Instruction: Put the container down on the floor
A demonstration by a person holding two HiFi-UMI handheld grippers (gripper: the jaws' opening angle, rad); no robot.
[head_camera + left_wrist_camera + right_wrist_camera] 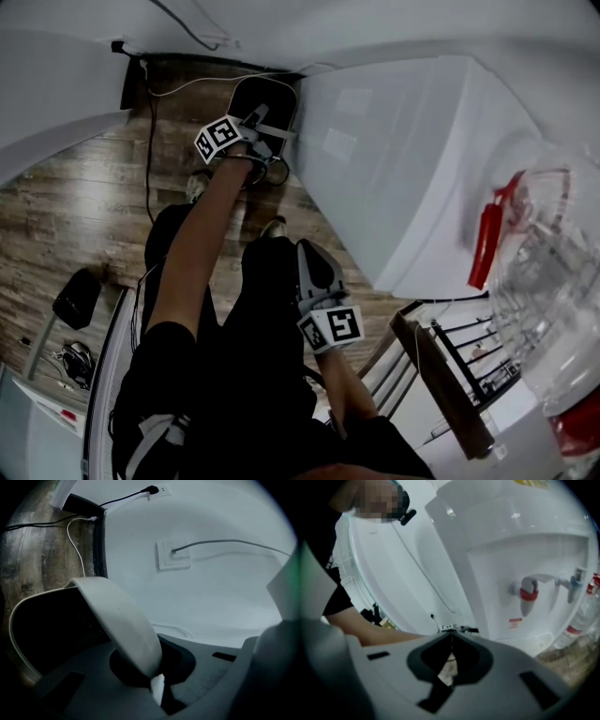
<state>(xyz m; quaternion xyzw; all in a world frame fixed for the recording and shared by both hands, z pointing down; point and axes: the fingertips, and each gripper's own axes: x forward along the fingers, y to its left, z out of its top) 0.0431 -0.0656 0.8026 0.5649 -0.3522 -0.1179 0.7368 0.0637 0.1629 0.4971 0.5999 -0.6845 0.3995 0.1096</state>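
A dark container [267, 98] with a pale rim hangs over the wood floor [66, 206], close to the wall and the white water dispenser [412, 159]. My left gripper [265, 133], at the end of the outstretched arm, is shut on that rim. In the left gripper view the pale rim [117, 616] runs down between the jaws of the left gripper [157, 670], and the container's dark inside lies to the left. My right gripper [307, 258] stays near the person's legs. In its own view the right gripper [451, 637] has its jaws together with nothing in them.
The dispenser [525, 550] has a red tap [526, 592] and a blue tap. A clear water bottle [553, 281] stands at the right. A black power block [136, 84] and cables [79, 550] lie on the floor by the wall. A wooden-edged rack [441, 384] is at the lower right.
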